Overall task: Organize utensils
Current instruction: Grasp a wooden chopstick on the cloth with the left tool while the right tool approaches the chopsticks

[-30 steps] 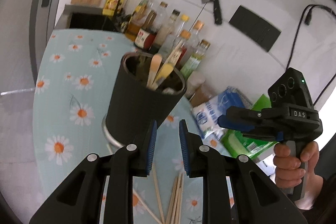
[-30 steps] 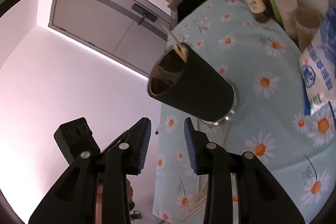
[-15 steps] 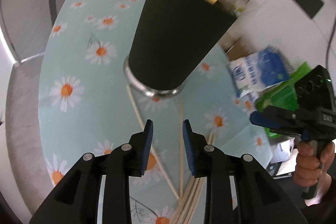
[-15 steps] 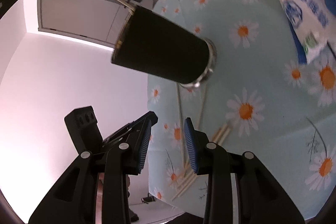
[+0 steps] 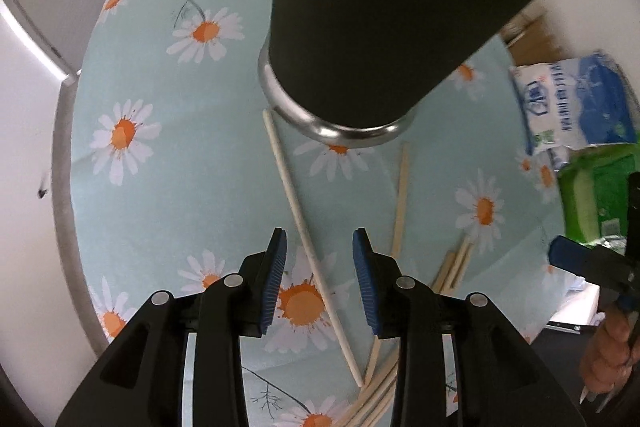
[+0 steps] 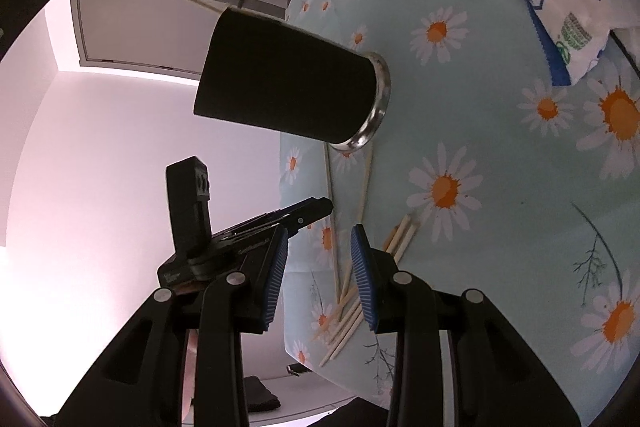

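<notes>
A black utensil holder (image 5: 400,7) with a steel foot stands on the daisy tablecloth (image 5: 160,187). Loose wooden chopsticks lie in front of it: a long pale one (image 5: 286,171), a second one (image 5: 402,195) and a heap (image 5: 452,267). My left gripper (image 5: 319,239) points steeply down over the long chopstick, which runs under the gap between its open jaws without touching the pads. My right gripper (image 6: 319,233) is open and empty, low over the heap of chopsticks (image 6: 348,323), with the holder (image 6: 288,87) beyond. The left gripper (image 6: 320,205) shows beside it.
A blue and white bag (image 5: 576,103) and a green packet (image 5: 592,199) lie right of the holder. A person's hand (image 5: 608,359) holds the right gripper (image 5: 560,255). The table edge (image 5: 66,187) curves on the left. A grey cabinet (image 6: 160,7) stands behind.
Both grippers have sunk toward the table and tipped down. The left jaws have spread wider. The holder now fills the top of the left view, and the chopsticks lie under the fingers.
</notes>
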